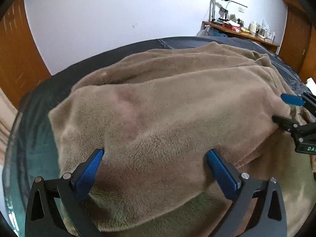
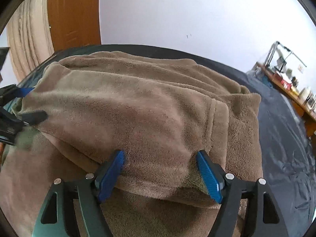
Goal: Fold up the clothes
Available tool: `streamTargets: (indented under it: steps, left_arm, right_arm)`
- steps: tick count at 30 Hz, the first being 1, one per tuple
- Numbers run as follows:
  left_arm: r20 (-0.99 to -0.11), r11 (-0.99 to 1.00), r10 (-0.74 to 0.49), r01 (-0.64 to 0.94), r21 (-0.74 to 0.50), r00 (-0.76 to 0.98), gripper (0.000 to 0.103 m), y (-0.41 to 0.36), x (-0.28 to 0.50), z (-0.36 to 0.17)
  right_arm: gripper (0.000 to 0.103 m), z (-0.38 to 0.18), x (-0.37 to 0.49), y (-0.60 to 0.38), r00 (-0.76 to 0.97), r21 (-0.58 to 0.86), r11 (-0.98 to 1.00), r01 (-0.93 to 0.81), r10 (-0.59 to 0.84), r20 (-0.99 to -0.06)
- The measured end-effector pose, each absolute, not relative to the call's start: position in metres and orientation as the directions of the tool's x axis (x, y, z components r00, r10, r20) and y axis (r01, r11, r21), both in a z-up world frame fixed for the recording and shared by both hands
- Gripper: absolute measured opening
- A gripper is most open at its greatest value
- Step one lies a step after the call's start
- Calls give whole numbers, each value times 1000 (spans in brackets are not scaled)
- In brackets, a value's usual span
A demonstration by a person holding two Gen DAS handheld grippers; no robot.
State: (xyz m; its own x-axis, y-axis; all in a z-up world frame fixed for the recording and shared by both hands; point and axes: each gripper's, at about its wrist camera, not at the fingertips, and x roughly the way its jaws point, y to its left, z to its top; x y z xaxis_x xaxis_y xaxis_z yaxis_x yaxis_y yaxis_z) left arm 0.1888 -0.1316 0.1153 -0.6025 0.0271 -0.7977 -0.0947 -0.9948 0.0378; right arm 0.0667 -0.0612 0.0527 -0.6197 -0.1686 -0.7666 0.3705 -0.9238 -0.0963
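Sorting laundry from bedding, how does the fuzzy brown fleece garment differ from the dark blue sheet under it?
The fuzzy brown fleece garment is plush and matte; the dark blue sheet is smooth, glossy and crinkled. The garment lies folded in layers; the sheet lies spread flat beneath. Both are cloth.

We see a pale lilac wall (image 1: 108, 19), brown wooden doors (image 2: 73, 13), a beige curtain (image 2: 27, 35), and a cluttered wooden desk (image 1: 246, 32) in the far corner.
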Motion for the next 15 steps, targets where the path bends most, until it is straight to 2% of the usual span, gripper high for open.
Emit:
streamTargets:
  steps: [2,15]
  left_arm:
    - [-802,-996,40,-85,13,-596,103,-134,185,115]
    - [-778,-995,14,-85,51,-629,103,-134,202,115]
  right_arm:
    - [79,52,68,-60,-626,-86,-925,371,-180,-759]
    - [80,52,70,-65,-639,-118,-922,370,-160,-752]
